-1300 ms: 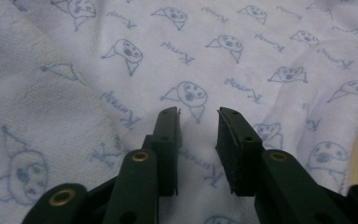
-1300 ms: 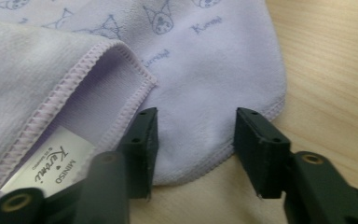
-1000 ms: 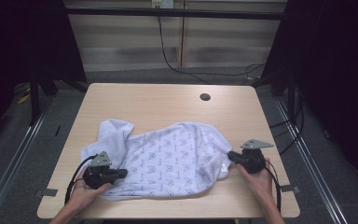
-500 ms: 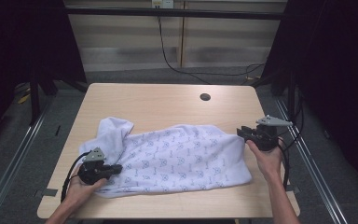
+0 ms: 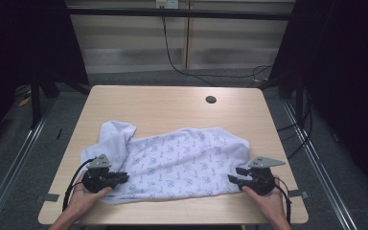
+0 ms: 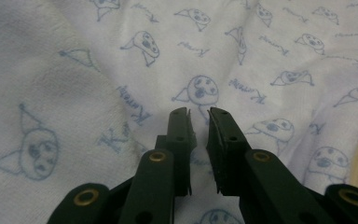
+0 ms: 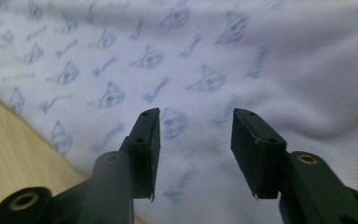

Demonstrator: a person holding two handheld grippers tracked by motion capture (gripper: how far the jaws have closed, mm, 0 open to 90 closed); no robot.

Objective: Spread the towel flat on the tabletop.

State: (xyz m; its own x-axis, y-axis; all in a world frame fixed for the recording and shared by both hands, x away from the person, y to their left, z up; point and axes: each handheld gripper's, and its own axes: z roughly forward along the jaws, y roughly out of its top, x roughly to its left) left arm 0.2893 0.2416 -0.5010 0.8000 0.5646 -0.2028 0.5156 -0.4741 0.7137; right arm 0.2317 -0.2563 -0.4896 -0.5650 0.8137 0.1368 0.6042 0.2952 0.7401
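Both tools [image 5: 124, 178] [image 5: 233, 178] just opening over printed cloth [image 5: 182, 160].

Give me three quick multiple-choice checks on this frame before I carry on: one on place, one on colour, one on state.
1. Where is the round hole in the table?
A. far right part
B. near left corner
C. under the cloth

2. What colour is the cloth's print?
A. red
B. blue
C. green

3. How do the right hand-held gripper's jaws stand?
A. clamped on the cloth
B. holding a cup
C. apart, nothing between the pads

Key: 1 A, the hole lies beyond the cloth on the table. 2 B, blue figures on white. 3 C, the right hand-held gripper has just been opening, a gap showing above the cloth.
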